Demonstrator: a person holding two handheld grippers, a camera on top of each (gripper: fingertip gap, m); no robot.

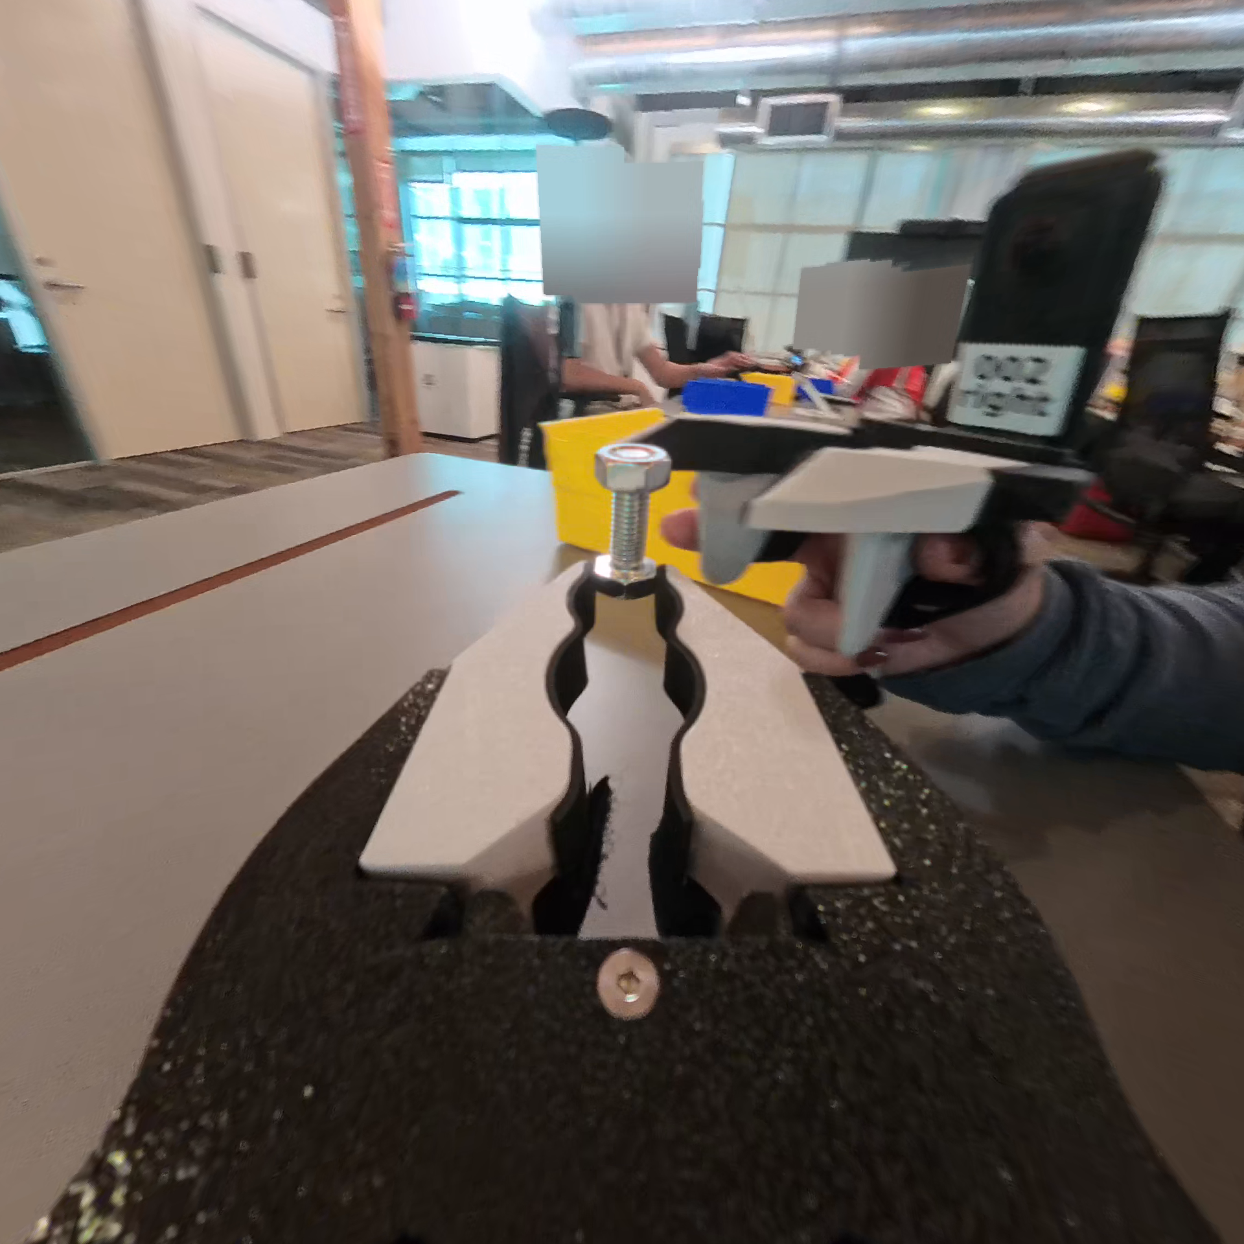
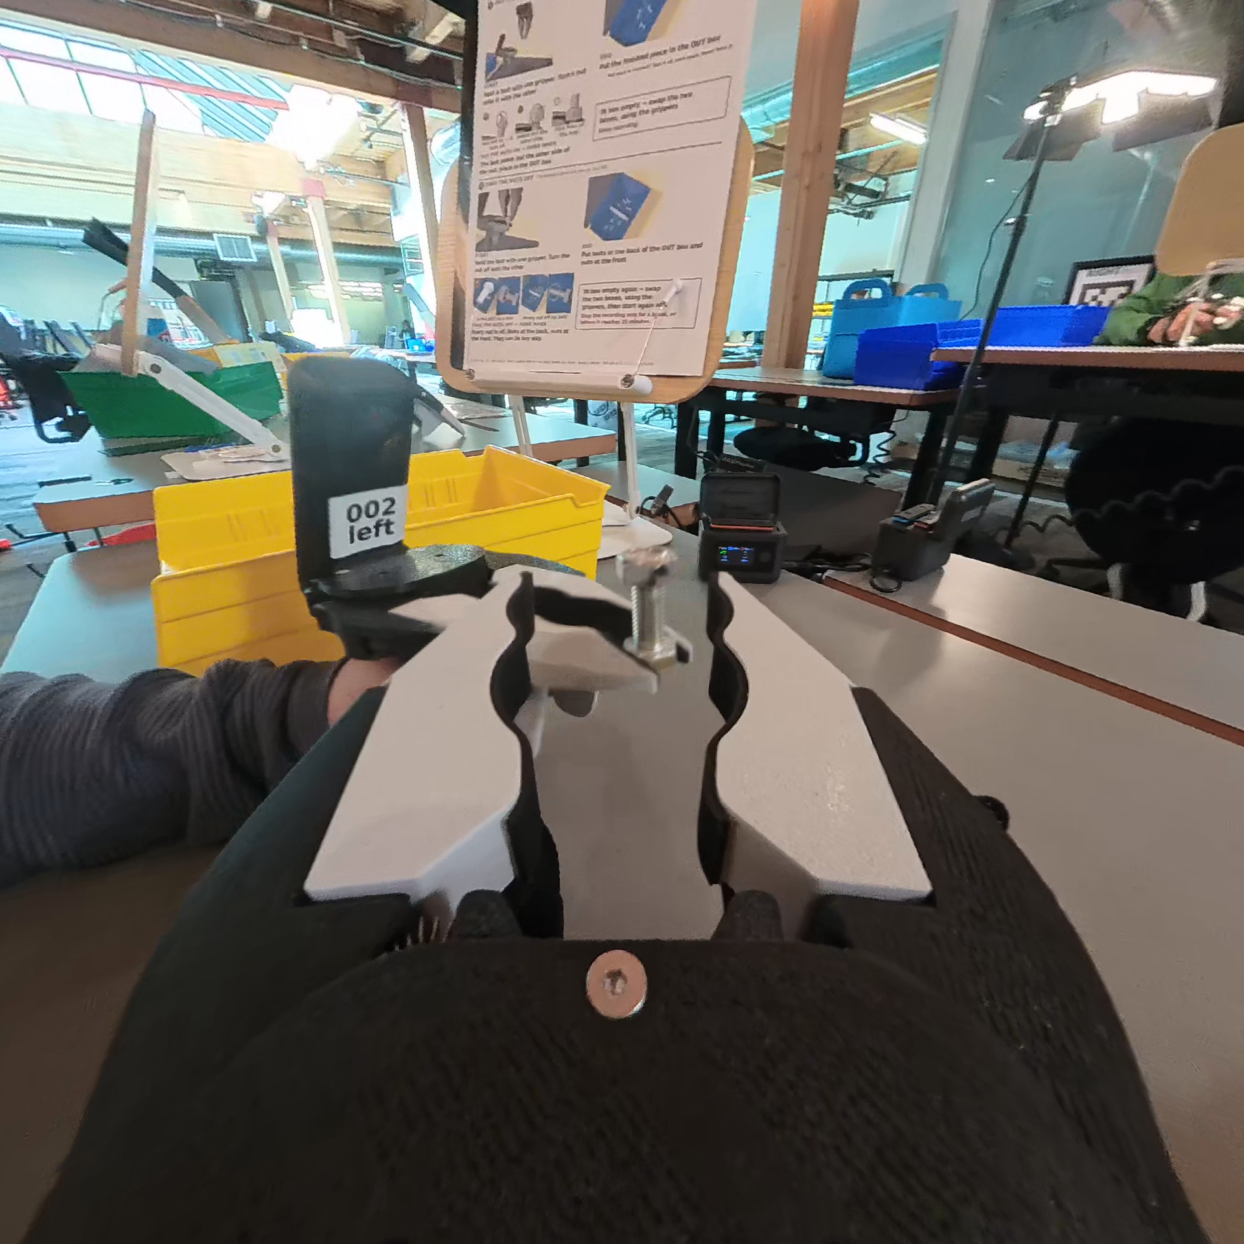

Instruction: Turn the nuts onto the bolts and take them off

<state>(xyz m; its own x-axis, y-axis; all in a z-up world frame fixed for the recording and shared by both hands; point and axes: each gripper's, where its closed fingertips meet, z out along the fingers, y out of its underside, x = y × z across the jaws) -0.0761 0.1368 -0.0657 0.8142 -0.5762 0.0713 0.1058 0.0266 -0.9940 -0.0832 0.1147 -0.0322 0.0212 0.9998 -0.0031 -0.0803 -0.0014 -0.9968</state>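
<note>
Bolt upright, head between left gripper jaws.

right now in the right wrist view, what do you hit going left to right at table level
sleeve → yellow bin → left gripper holding the bolt → small black case → blue bins

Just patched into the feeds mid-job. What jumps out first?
The bolt stands upright, its lower end pinched at the left gripper's tips, with a nut at its top. The right gripper is open around that bolt without touching it. A yellow bin sits on the table just behind.
</note>
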